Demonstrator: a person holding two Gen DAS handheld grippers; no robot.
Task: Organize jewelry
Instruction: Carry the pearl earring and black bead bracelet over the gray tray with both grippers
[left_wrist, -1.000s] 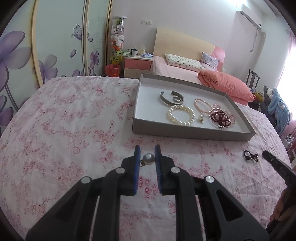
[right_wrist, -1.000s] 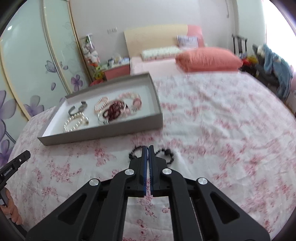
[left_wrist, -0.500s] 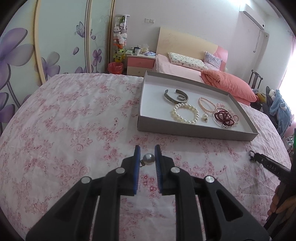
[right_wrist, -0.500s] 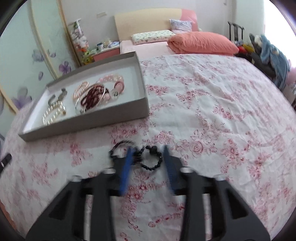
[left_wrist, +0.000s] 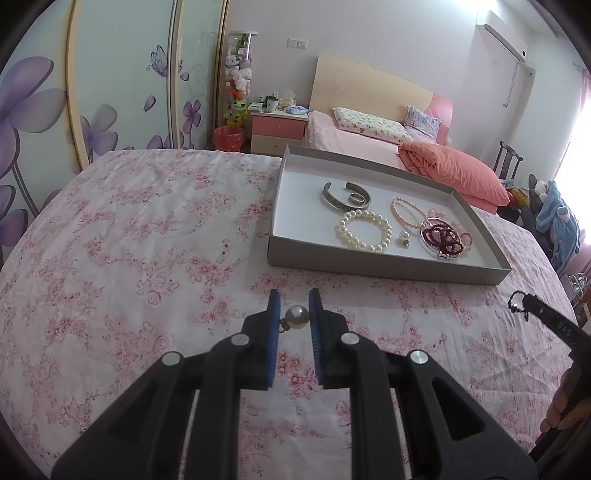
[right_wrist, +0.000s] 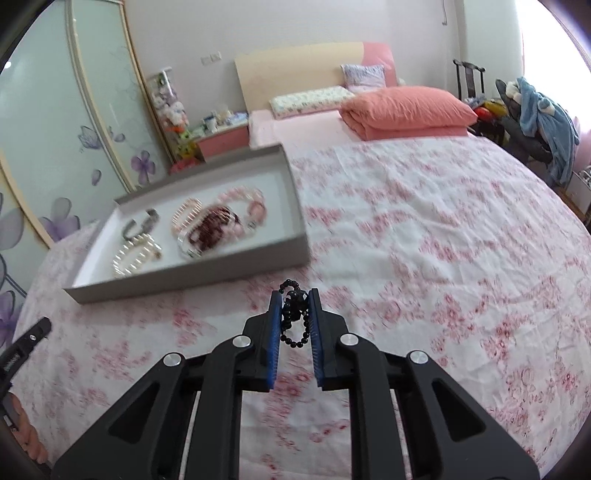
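Presently, a pearl earring (left_wrist: 297, 317) is clamped by the left gripper (left_wrist: 294, 314). A black bead bracelet (right_wrist: 294, 316) is pinched in the right gripper (right_wrist: 294, 314), whose jaws have just been closing.

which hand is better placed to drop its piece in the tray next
Left, probably. The left hand-held gripper grips a pearl earring and faces the tray squarely; the right one, holding black beads, sits off its corner.

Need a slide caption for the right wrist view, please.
Right gripper pinches a black bead bracelet, jaws just closing on it, above the floral bedspread near the grey jewelry tray.
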